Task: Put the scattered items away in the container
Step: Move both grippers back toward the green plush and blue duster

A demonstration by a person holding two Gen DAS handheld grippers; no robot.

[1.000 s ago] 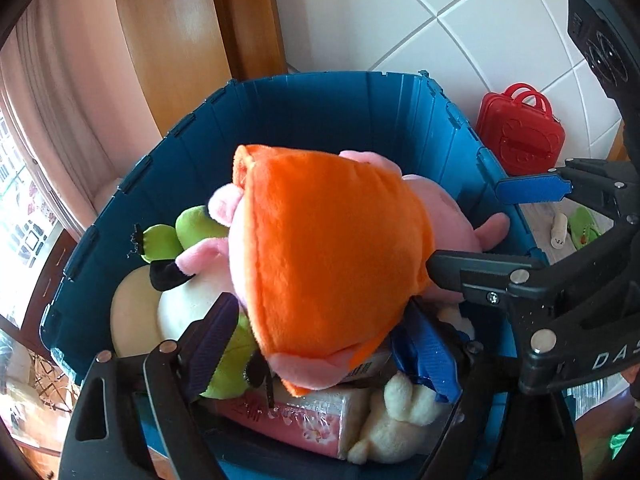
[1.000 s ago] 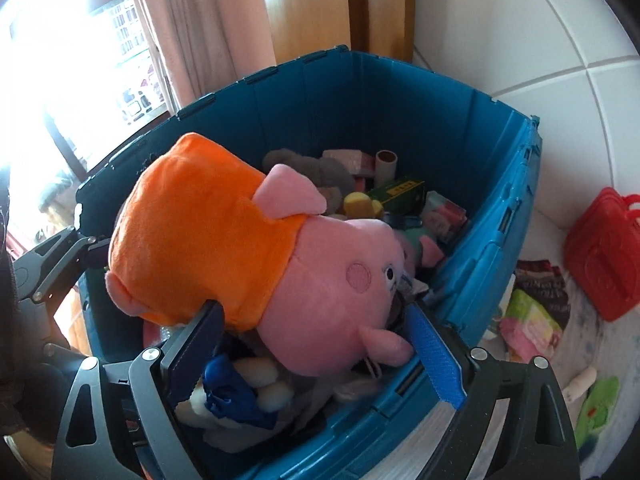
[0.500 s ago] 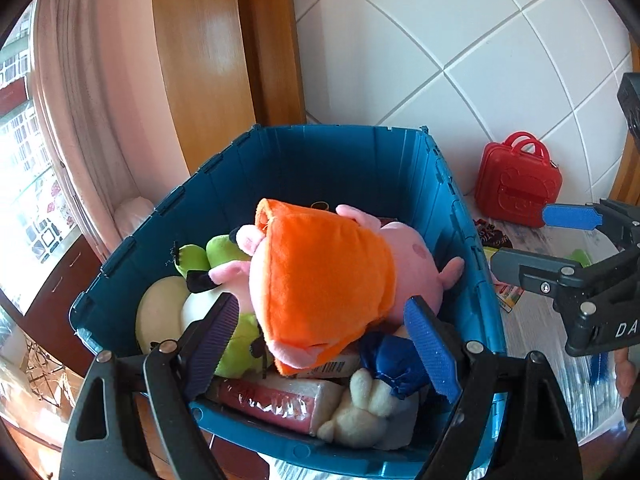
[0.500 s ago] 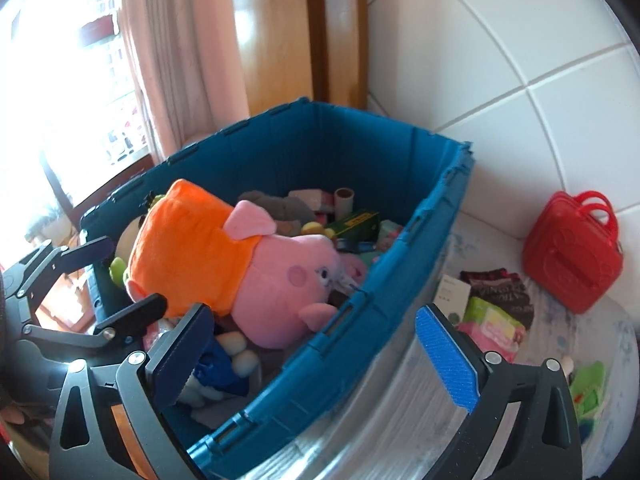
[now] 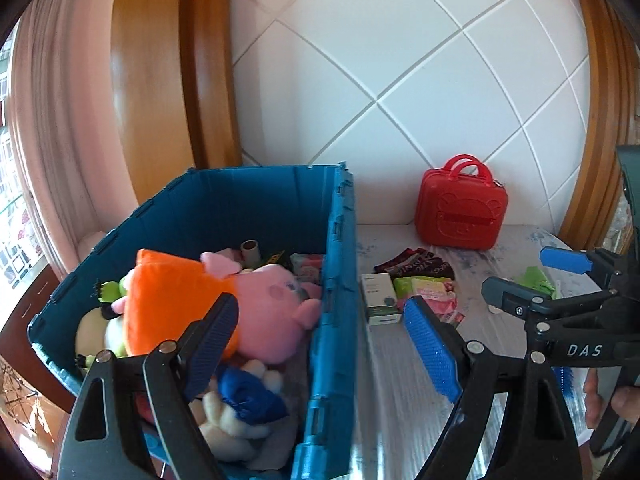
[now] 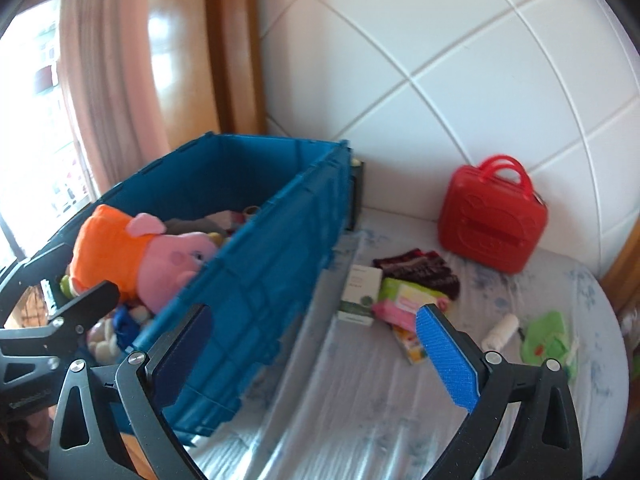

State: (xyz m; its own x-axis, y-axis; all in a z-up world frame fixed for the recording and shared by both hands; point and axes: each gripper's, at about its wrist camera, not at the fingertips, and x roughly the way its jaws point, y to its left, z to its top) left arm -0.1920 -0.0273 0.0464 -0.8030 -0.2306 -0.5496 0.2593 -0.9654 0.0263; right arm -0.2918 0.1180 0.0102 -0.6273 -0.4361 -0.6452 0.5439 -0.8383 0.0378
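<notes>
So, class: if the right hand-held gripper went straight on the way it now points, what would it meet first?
Probably the white box lying beside the blue crate, though depth is unclear.

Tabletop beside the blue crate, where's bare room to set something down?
Free: the near strip of tabletop between the crate and the green packet. Crowded: the packets below the red case.

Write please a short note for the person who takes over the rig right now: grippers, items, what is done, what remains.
Left gripper: open, empty, beside the blue crate.
Right gripper: open, empty, jaws just widened.
Done: pink pig plush lies in the crate with other toys.
Left on the table: red case, white box, snack packets, dark cloth, white roll, green item.
</notes>
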